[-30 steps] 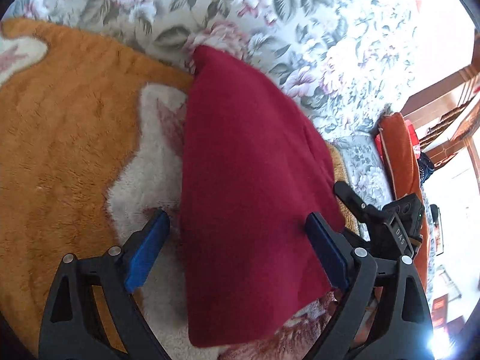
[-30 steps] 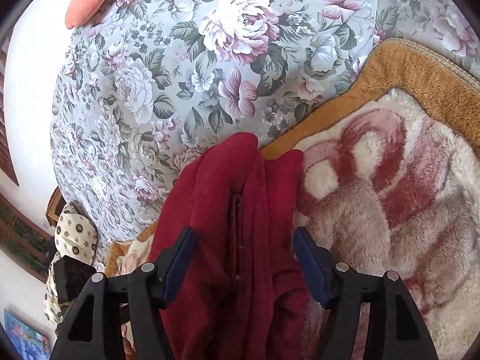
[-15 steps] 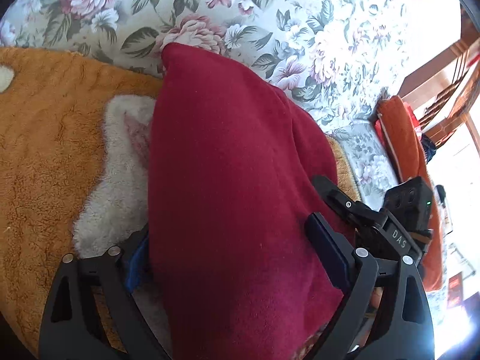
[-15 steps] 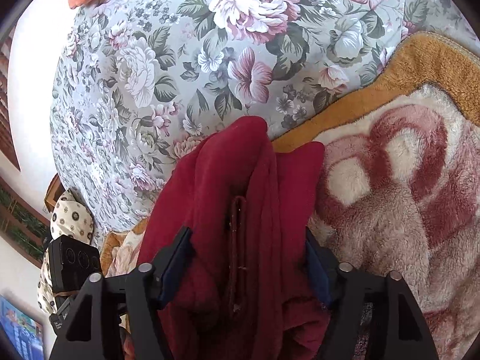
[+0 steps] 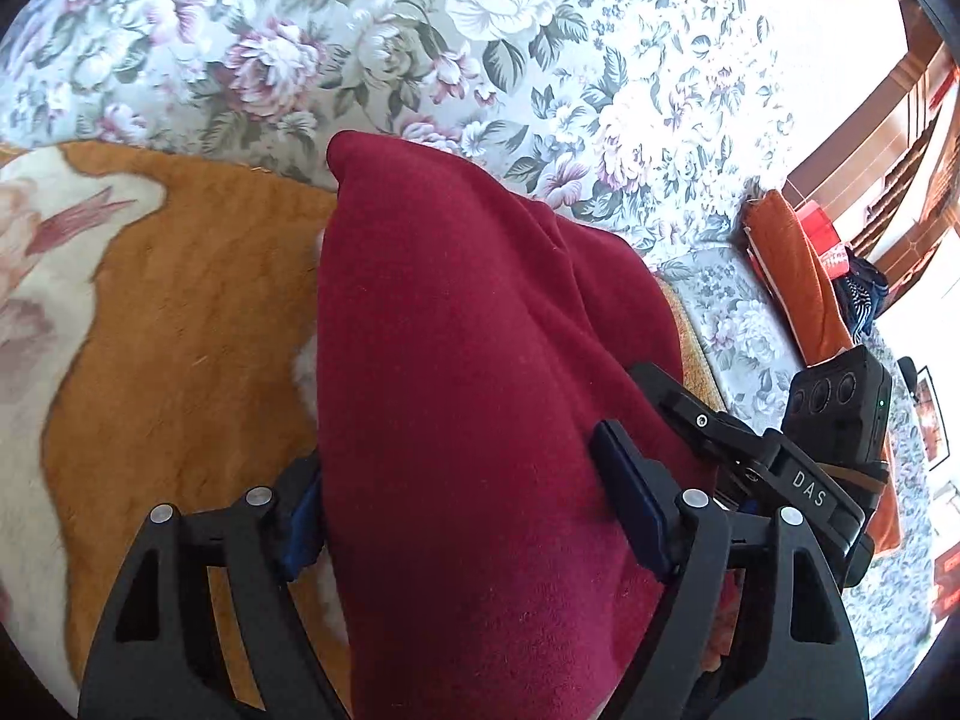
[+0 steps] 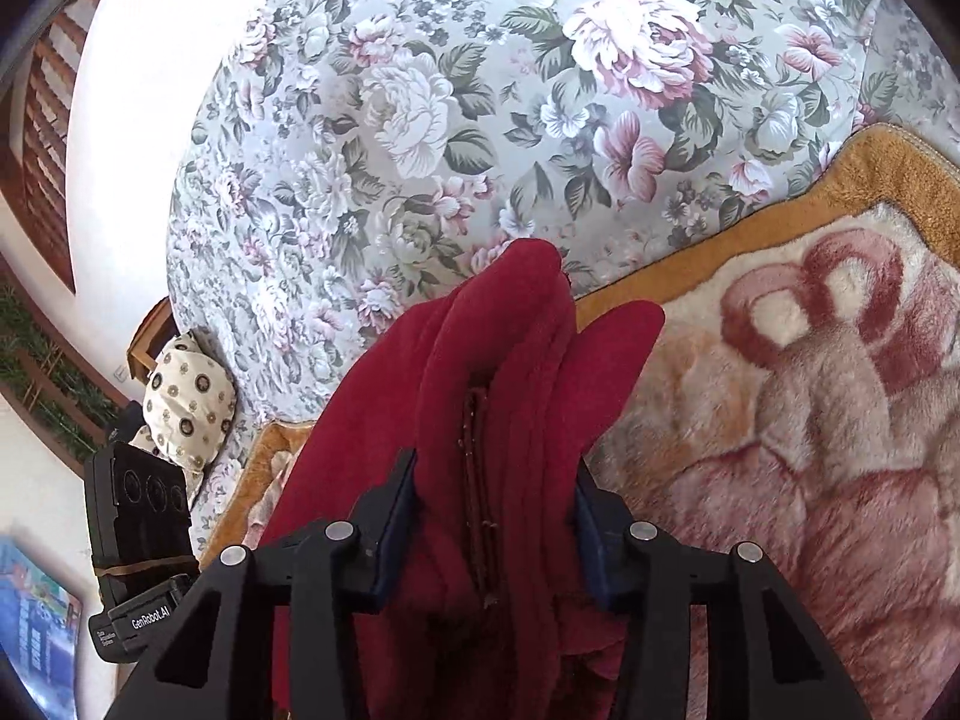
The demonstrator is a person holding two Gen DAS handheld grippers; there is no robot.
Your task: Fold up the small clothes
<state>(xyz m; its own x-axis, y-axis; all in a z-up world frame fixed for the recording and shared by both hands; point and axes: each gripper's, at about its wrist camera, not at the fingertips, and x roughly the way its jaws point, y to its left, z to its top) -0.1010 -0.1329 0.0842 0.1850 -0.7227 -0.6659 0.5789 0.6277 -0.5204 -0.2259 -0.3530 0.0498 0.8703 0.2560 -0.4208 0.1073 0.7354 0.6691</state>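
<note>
Holding red garment (image 5: 468,396) bunched between wide-spread fingers of left gripper (image 5: 465,516) & right gripper (image 6: 489,525), clamped or not: cannot tell, over plush blanket (image 6: 798,420) on floral bedsheet (image 6: 420,120), probably for keeping layers aligned for next fold.

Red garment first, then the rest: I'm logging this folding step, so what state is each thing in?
red garment: bunched into layers, lifted off the bedding, seam showing in the right wrist view.
left gripper: fingers wide apart, cloth between them; grip unclear.
right gripper: jaws wide, garment between them; grip unclear.
fleece blanket: spread flat.
floral bedspread: spread smooth under the blanket.
</note>
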